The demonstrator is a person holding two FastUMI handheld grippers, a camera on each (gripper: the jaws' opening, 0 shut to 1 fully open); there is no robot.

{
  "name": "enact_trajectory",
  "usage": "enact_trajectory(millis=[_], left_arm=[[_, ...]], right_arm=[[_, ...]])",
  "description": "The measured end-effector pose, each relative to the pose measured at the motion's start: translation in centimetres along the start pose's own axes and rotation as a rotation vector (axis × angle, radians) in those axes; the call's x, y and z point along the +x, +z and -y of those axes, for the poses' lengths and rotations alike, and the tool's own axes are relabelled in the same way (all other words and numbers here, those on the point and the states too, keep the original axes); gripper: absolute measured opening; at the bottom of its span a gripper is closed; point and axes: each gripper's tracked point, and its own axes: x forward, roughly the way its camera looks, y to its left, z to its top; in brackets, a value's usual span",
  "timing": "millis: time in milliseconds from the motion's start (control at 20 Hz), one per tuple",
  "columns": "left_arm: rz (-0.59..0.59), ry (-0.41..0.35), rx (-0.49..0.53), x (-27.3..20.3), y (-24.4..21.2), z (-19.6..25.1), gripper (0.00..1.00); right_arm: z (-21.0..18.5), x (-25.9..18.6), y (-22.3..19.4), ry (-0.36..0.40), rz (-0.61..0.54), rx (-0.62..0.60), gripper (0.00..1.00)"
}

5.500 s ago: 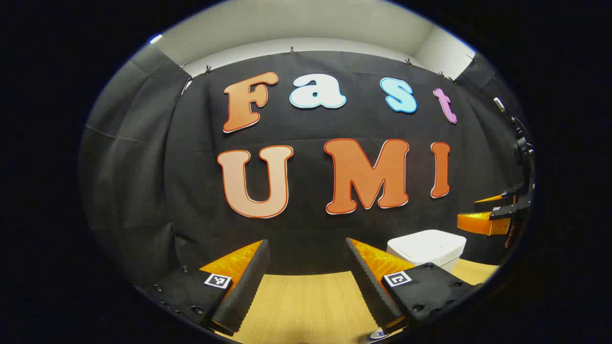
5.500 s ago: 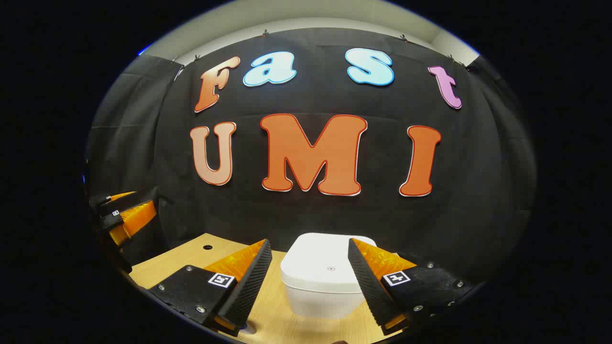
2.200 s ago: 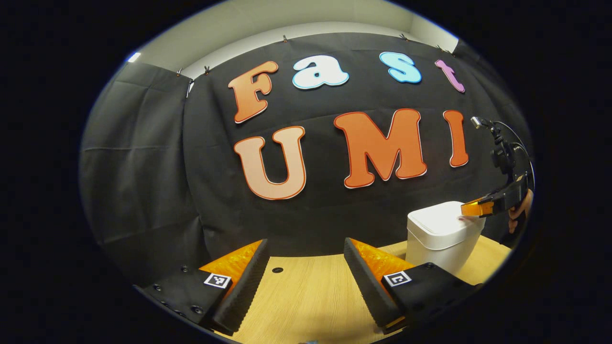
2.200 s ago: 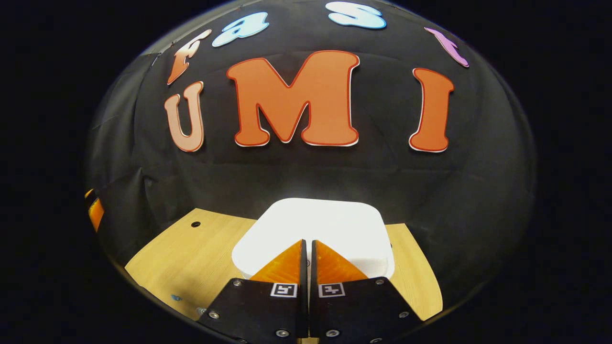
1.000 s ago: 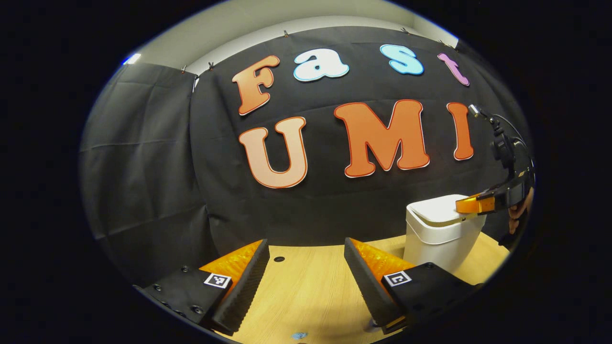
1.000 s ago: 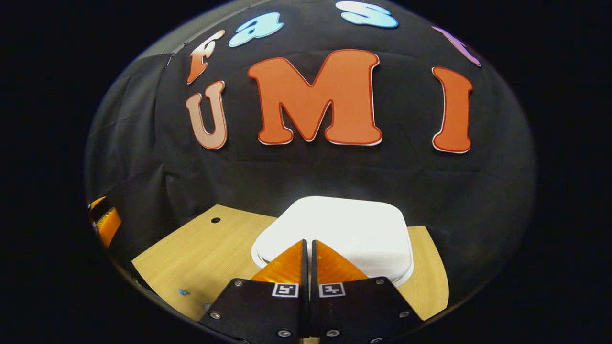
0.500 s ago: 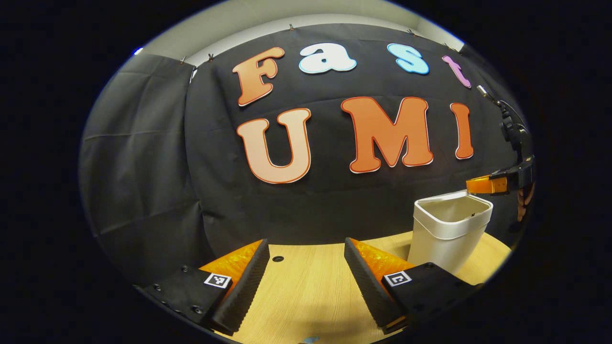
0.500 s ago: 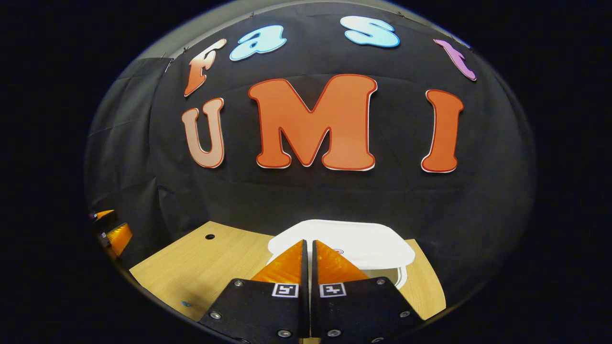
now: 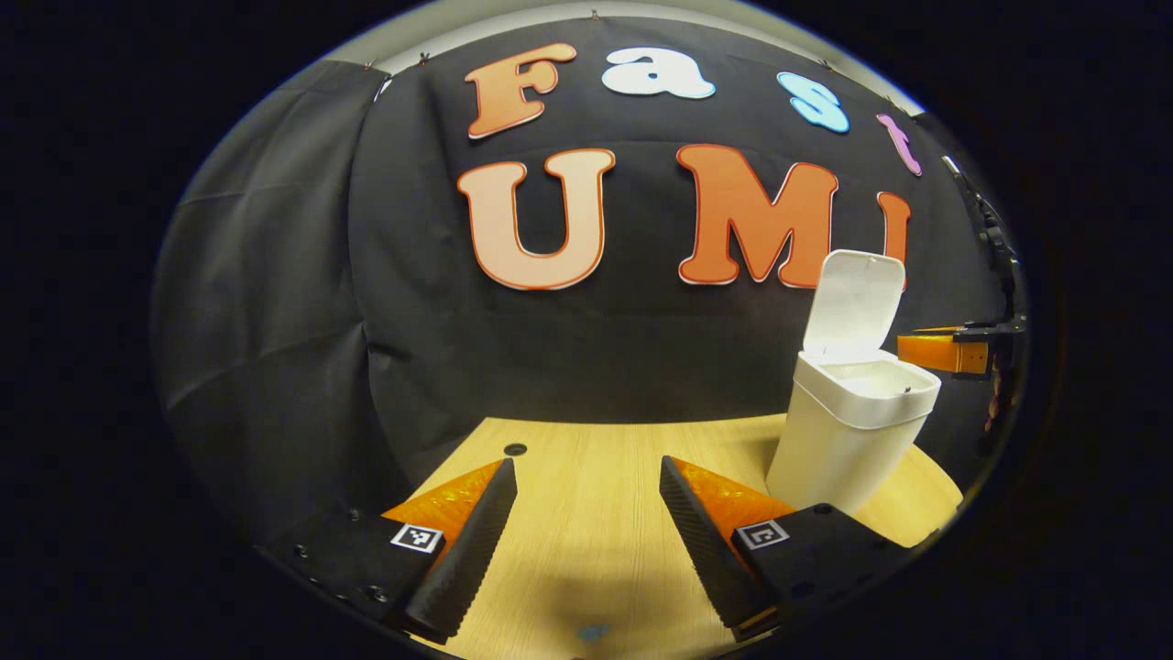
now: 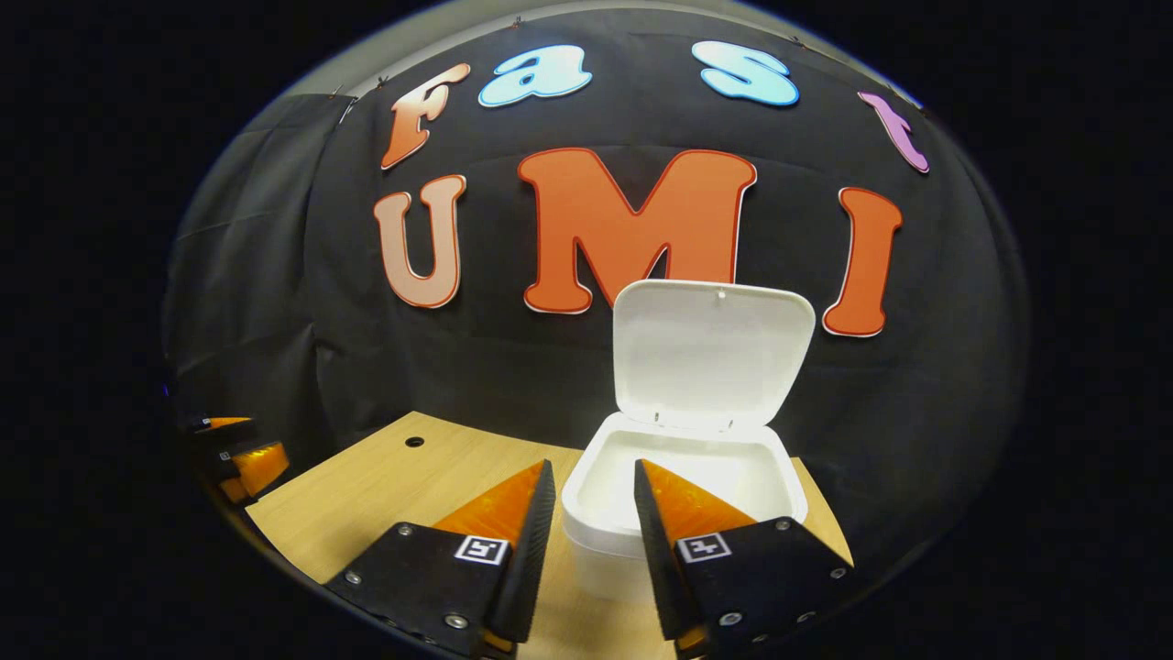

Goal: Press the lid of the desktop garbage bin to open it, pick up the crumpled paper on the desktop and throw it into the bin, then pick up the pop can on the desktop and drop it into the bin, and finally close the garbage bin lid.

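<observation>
The right gripper (image 10: 591, 509) hovers just in front of the bin (image 10: 683, 500), jaws a little apart and holding nothing, while the left gripper (image 9: 586, 513) hangs over the table (image 9: 586, 477) with jaws wide apart and empty. The bin stands near the table's far right edge, its lid (image 10: 710, 353) swung upright. It looks like light, thin, smooth plastic that would tip easily, so the lid is probably best pushed down gently at its free top edge.

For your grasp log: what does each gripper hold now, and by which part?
Nothing: left gripper and right gripper are both open and empty.
</observation>
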Motion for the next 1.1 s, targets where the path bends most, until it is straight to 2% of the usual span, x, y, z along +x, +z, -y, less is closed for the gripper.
enact_trajectory(millis=[150, 350, 700, 850, 1000, 1100], left_arm=[[-0.093, -0.032, -0.014, 0.2, -2.9, 0.1, 1.00], [-0.223, -0.100, -0.060, 0.3, -7.0, 1.3, 1.00], [-0.461, -0.172, -0.035, 0.4, -14.8, 2.2, 0.98], [-0.569, -0.189, -0.092, 0.0, -17.7, 2.8, 0.97], [-0.702, -0.172, -0.172, -0.4, -20.7, 2.5, 0.99], [-0.769, -0.162, -0.219, 0.0, -22.4, 2.3, 0.97]], right_arm=[[-1.4, -0.7, -1.3, 0.018, -0.031, 0.010, 0.68], [-3.0, -1.8, -3.4, 0.036, -0.077, 0.018, 0.80], [-5.9, -3.4, -9.0, 0.089, -0.221, 0.044, 0.86], [-6.6, -3.9, -11.3, 0.099, -0.280, 0.049, 0.88], [-7.5, -4.6, -13.7, 0.112, -0.346, 0.073, 0.89], [-8.2, -4.9, -14.9, 0.124, -0.378, 0.082, 0.89]])
